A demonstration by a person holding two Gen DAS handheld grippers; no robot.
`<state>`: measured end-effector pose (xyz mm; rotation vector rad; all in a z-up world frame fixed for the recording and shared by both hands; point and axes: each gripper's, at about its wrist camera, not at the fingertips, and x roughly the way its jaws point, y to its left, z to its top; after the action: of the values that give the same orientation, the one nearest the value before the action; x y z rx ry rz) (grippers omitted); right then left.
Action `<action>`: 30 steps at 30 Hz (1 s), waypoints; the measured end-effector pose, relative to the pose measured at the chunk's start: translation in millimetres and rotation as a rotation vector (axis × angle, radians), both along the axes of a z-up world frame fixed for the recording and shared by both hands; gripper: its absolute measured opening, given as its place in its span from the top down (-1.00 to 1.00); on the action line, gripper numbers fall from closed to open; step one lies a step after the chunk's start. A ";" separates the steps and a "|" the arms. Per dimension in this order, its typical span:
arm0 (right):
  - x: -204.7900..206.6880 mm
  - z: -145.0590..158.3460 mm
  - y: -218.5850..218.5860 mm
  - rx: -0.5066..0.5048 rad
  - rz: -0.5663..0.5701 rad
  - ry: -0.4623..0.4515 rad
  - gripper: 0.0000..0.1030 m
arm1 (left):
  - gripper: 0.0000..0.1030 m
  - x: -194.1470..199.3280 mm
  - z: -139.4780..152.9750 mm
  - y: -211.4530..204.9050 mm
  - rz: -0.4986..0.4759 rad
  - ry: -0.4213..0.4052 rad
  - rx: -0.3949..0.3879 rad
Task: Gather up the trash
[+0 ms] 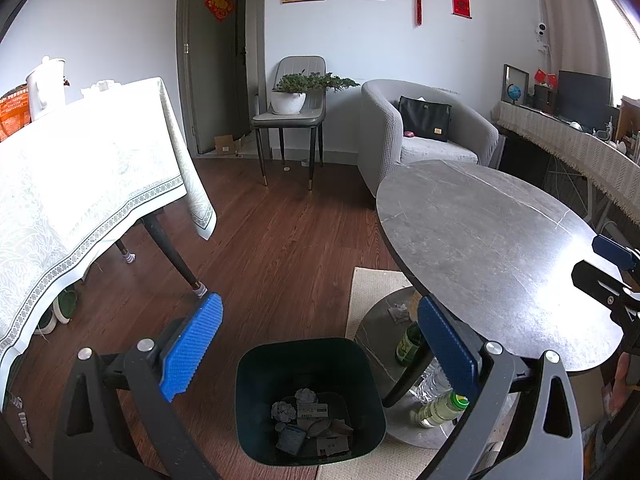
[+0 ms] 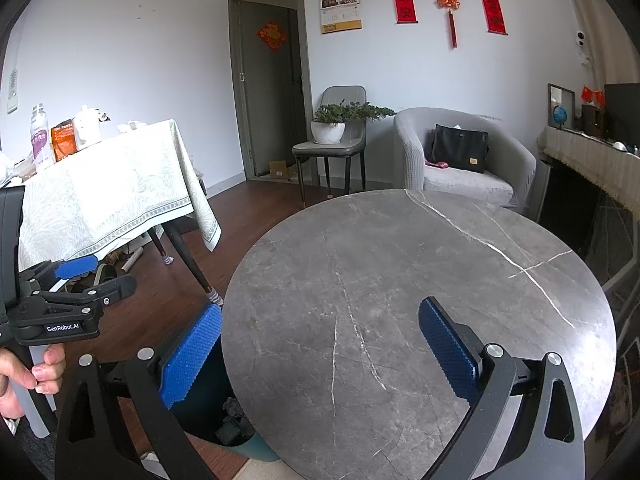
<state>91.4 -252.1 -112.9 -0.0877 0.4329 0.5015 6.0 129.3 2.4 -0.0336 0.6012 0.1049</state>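
Observation:
A dark green trash bin (image 1: 308, 364) stands on the floor beside the round grey marble table (image 1: 492, 248). It holds several crumpled papers and scraps (image 1: 310, 420). My left gripper (image 1: 320, 352) is open and empty, hovering above the bin. My right gripper (image 2: 320, 356) is open and empty over the bare marble tabletop (image 2: 400, 280). The bin's edge shows below the table rim in the right wrist view (image 2: 224, 412). The left gripper also shows at the left of the right wrist view (image 2: 96, 276). The right gripper shows at the right edge of the left wrist view (image 1: 600, 260).
Bottles (image 1: 440, 404) lie on the table's base under the top, beside a green bottle (image 1: 407, 344). A dining table with a white cloth (image 1: 80, 184) stands left. A chair with a plant (image 1: 292, 104) and a grey armchair (image 1: 424, 132) stand at the back.

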 end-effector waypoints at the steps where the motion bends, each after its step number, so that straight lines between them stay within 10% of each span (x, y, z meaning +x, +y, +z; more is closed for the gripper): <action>1: 0.4 -0.2 -0.2 0.002 0.001 -0.001 -0.93 | -0.93 0.0 0.0 0.0 0.000 0.000 0.000; 30: 0.8 -0.8 -1.0 0.002 0.002 0.001 -0.93 | -0.93 0.6 -3.9 1.3 -0.003 0.005 0.001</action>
<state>92.2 -253.1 -113.7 -0.0855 0.4337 0.5038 6.6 130.6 -1.5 -0.0312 0.6063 0.1022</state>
